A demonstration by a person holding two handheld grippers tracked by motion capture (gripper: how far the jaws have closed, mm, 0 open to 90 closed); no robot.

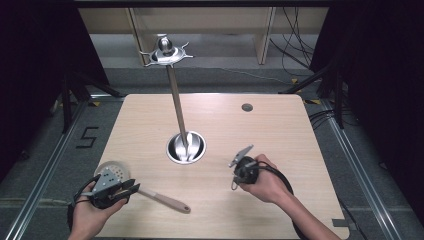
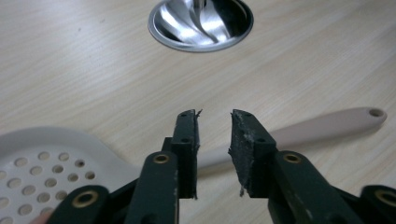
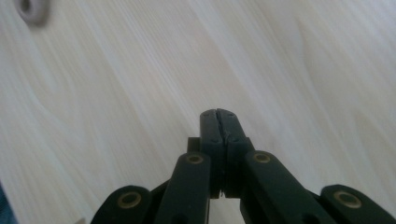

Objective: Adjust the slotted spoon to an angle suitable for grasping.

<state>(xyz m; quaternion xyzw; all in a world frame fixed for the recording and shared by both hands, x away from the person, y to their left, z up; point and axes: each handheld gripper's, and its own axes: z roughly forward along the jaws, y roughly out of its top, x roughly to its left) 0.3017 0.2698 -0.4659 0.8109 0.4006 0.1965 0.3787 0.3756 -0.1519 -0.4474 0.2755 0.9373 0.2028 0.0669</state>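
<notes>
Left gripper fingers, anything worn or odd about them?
Yes. The pad on one of the left gripper fingers is frayed and chipped along its edges, with pale specks on its face. The fingers stand apart above the slotted spatula's handle, not touching it.

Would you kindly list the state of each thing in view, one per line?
Left gripper: open, jaws astride the skimmer's handle, not pressing.
Right gripper: shut, empty, above bare table.
Slotted skimmer: lying flat on the table.
Metal stand: upright, hooks empty.
</notes>
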